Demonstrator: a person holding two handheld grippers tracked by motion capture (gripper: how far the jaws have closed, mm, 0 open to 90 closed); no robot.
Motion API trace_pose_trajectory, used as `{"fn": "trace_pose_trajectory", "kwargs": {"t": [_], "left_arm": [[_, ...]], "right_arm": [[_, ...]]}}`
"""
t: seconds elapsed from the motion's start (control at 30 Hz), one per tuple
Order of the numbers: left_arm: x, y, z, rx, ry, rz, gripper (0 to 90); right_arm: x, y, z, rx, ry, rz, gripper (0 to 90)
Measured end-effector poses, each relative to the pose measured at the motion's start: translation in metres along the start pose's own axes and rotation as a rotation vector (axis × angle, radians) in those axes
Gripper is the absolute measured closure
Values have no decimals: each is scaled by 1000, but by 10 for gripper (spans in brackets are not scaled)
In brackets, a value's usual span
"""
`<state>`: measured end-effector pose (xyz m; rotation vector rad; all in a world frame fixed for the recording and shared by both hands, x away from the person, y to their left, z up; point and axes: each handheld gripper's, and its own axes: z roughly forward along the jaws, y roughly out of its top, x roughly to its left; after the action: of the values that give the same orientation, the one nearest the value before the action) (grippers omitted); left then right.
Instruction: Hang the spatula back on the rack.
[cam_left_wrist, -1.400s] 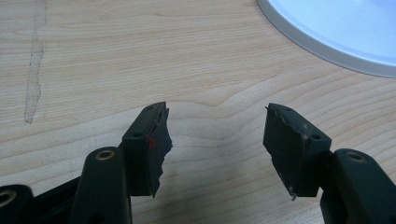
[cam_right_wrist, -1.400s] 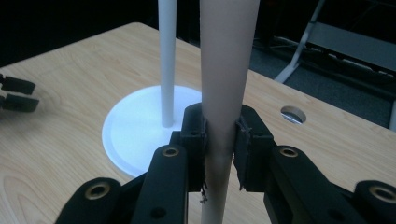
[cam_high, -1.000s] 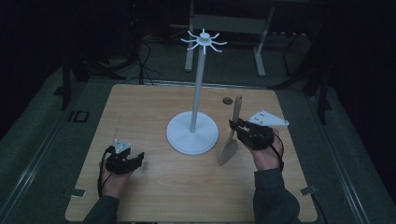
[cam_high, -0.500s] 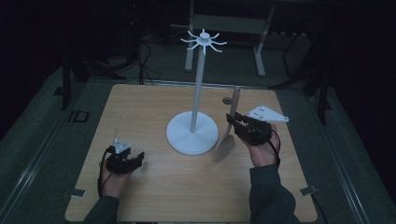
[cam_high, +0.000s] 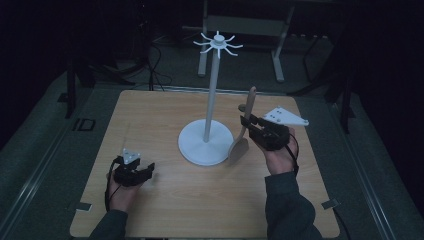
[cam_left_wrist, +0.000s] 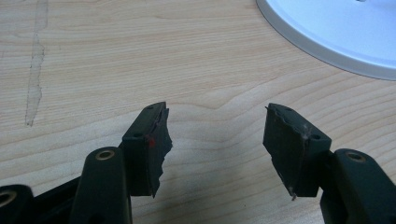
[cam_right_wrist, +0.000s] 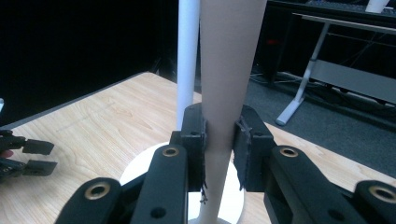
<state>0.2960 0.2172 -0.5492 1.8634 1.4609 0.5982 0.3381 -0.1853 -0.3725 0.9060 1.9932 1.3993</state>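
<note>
Right gripper (cam_high: 246, 121), held above table's right half: jaws clamped on handle of light wooden spatula (cam_high: 243, 134), upright, blade down, just beside round base of tall white hook stand (cam_high: 208, 120). Left gripper (cam_high: 149, 169): jaws spread wide, nothing betw. them, low over pale wood-grain tabletop (cam_high: 150, 120), near-left of stand base.

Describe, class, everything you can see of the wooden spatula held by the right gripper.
The wooden spatula looks like pale, plain wood, with a long narrow handle widening to a flat blade at the bottom. It stands roughly upright, blade down near the table, handle end up. The right gripper is clamped on its handle, one pad on each side, as the right gripper view shows. It is just right of the white stand, close to its base; whether the blade touches the table cannot be told.
</note>
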Motion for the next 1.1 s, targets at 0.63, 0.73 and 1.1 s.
{"fn": "trace_pose_trajectory", "kwargs": {"t": [0.63,0.73,1.1], "left_arm": [[0,0,0,-1,0,-1,408],[0,0,0,0,0,-2,408],[0,0,1,5,1,1,407]], "right_arm": [[-1,23,4,-4,-9,-27,754],[-1,25,5,-7,-9,-26,753],[-3,35,12,-11,-1,-20,753]]}}
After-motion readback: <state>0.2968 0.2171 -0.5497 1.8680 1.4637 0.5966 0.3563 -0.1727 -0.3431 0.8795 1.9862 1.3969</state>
